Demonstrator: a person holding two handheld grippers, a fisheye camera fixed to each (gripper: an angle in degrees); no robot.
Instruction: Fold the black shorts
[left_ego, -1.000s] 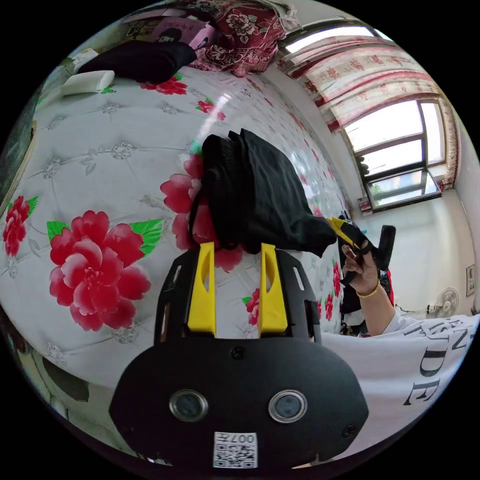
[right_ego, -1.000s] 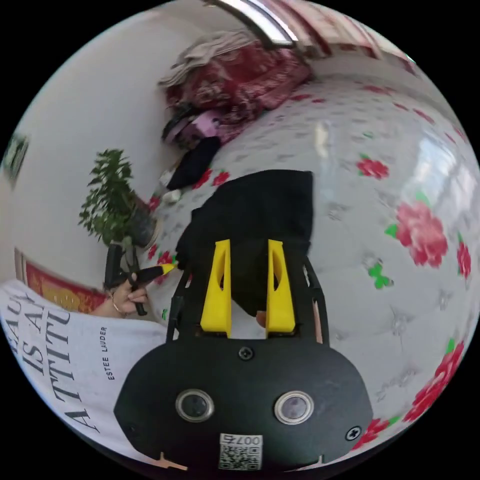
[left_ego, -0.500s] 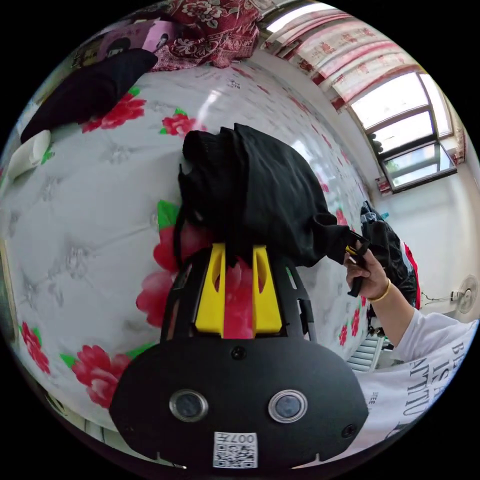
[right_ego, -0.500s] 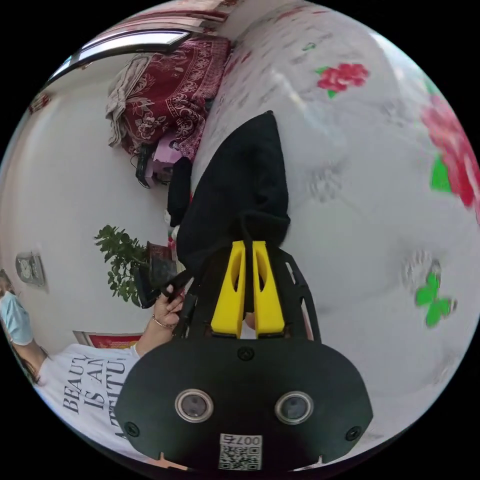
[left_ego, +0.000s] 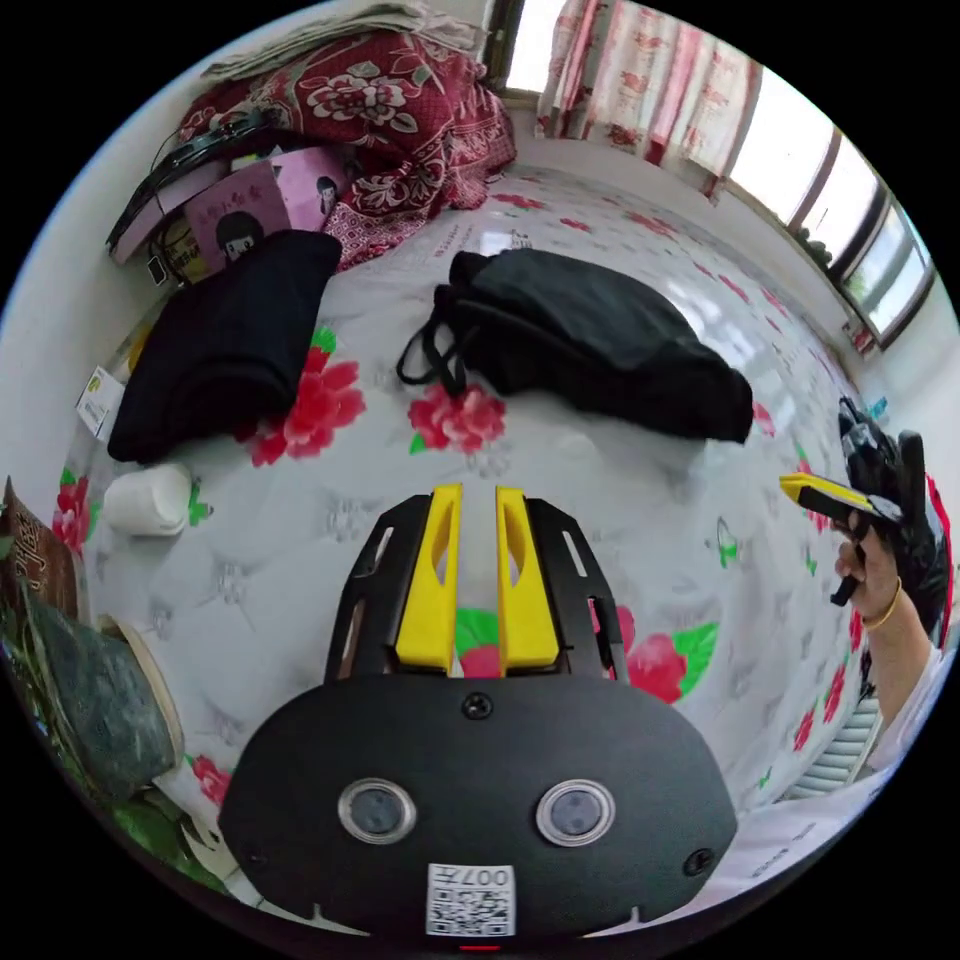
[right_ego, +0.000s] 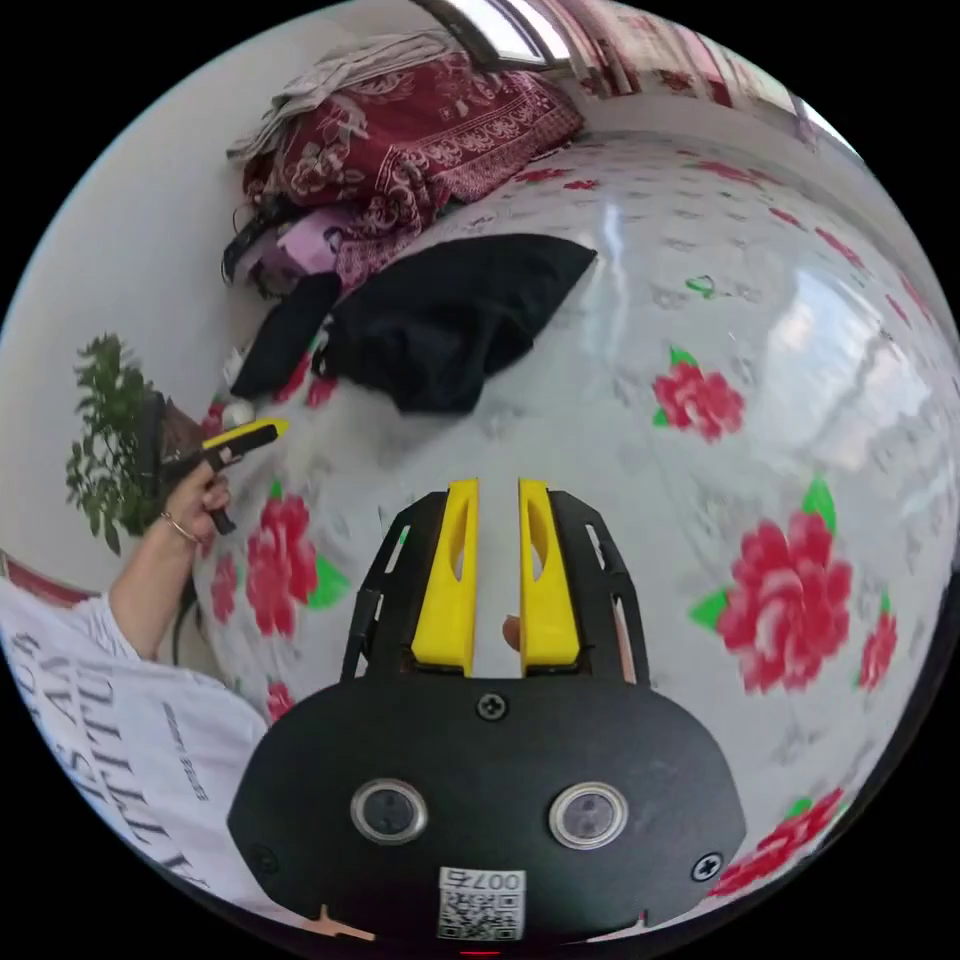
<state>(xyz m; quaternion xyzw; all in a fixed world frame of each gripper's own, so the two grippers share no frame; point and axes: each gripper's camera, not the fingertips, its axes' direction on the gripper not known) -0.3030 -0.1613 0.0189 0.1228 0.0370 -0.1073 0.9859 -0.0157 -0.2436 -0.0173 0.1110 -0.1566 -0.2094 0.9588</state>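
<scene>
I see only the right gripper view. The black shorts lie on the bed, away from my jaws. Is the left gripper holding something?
Observer: No. In the left gripper view the left gripper holds nothing; the narrow gap between its jaws shows only the bedsheet.
Operator: Where is the drawstring of the shorts?
Observer: The drawstring hangs in loops from the end of the black shorts that faces the second dark garment.
</scene>
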